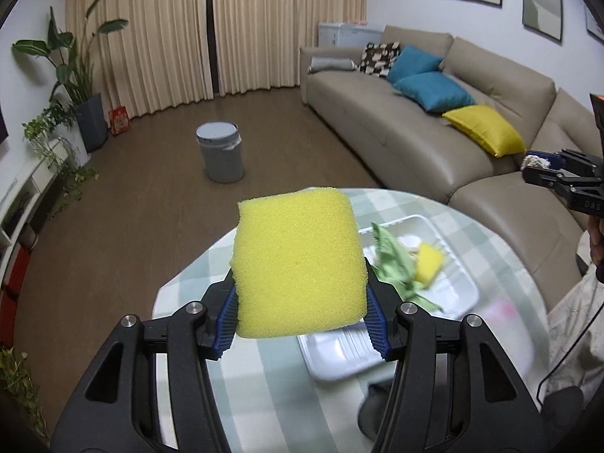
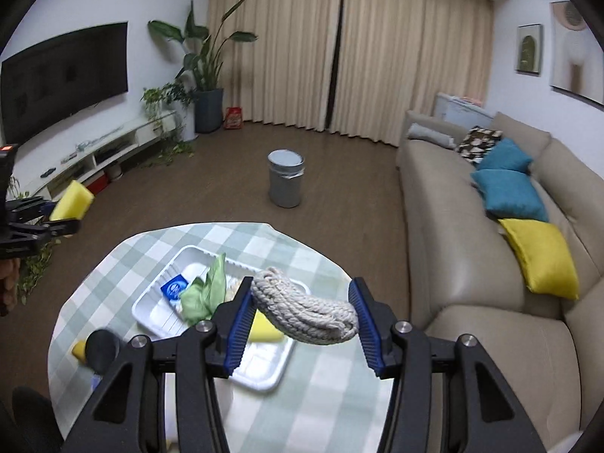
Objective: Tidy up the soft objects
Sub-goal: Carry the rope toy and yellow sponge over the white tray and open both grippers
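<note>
Sponge (image 1: 298, 264): yellow foam block. We hold it in the left gripper (image 1: 301, 319), fingers (image 1: 228, 319) clamped on its lower sides, well above the tray (image 1: 453, 287). We judge it very light, springy, easily crushed; a grip low on the flat sides suits it.

Rope (image 2: 305, 311): coiled pale cord. We hold it in the right gripper (image 2: 304, 324), fingers (image 2: 239, 324) pressed on either end of the bundle, above the tray's near corner. We judge it limp and prone to uncoil; best taken across the whole bundle.

Tray: white, on the round checked worktop (image 2: 332, 396); holds a green cloth (image 2: 205, 294) and a second sponge (image 2: 264, 330).

Room: the worktop rim lies close around the tray; beyond it, open floor to the bucket (image 2: 285, 178); sofa (image 2: 472, 264) to the tray's right.
</note>
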Motion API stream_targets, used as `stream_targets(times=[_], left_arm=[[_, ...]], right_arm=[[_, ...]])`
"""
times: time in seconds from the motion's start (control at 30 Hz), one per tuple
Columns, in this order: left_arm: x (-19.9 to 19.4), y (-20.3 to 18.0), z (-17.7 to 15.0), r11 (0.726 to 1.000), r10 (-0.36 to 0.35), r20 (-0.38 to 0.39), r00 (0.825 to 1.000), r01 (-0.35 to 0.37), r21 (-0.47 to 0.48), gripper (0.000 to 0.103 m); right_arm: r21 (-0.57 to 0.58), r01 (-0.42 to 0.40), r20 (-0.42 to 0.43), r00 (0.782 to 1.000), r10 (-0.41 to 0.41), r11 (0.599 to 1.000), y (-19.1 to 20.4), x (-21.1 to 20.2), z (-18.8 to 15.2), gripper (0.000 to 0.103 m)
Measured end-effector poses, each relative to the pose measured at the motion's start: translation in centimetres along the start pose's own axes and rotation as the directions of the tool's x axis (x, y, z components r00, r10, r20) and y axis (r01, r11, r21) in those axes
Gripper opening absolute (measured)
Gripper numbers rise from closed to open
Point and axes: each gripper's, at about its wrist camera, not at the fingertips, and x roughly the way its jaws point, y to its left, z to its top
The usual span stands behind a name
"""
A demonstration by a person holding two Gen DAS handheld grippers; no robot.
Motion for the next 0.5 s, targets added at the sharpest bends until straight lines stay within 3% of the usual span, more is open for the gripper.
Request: stream_targets(times=[0.23,0.5], left_arm=[[8.7,-0.7,-1.0,0.998,-0.029,-0.120,0.992,0.035,0.043,0.053],[14.8,-2.1,-3.4,0.993,-0.054,-0.232,0.971,0.076,0.086,0.055]], right_arm=[[-0.047,-0.051,-0.134,0.990,0.044,0.998,1.2,11.2,0.6,0.053],[-0.117,-0.115,-0.290,0.954,0.076,0.986,2.9,20.1,-3.1,0.053]])
